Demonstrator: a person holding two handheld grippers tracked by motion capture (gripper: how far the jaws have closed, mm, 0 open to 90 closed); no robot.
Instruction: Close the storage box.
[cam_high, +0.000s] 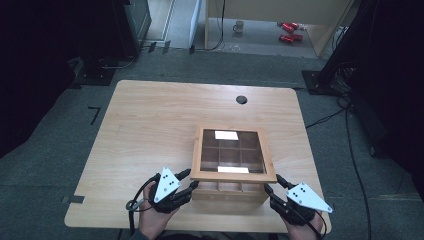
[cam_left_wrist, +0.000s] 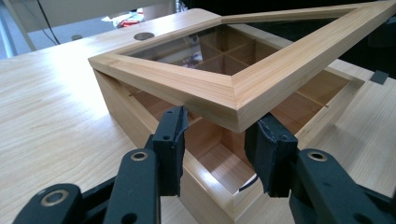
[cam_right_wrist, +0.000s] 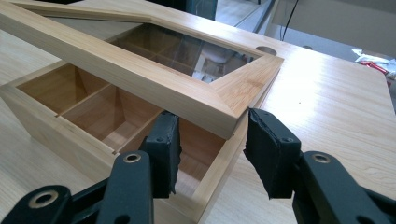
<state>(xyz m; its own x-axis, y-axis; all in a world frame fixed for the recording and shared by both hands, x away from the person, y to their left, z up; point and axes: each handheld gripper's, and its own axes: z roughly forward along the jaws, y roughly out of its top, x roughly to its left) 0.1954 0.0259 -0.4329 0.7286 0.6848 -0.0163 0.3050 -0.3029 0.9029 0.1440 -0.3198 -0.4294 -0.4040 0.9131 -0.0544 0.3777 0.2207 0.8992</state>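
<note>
Two tongs, left (cam_high: 186, 176) and right (cam_high: 272, 184), grasping the lid (cam_high: 233, 153) corners at 7 and 5 o'clock: lift them evenly, keeping it clear of the box (cam_high: 227, 192)

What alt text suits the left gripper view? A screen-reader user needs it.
A wooden box's glass-paned lid is raised at its near corner, which sits between the left gripper's two black jaws. Beneath it the wooden box, divided into compartments, rests on a light wooden table.
</note>
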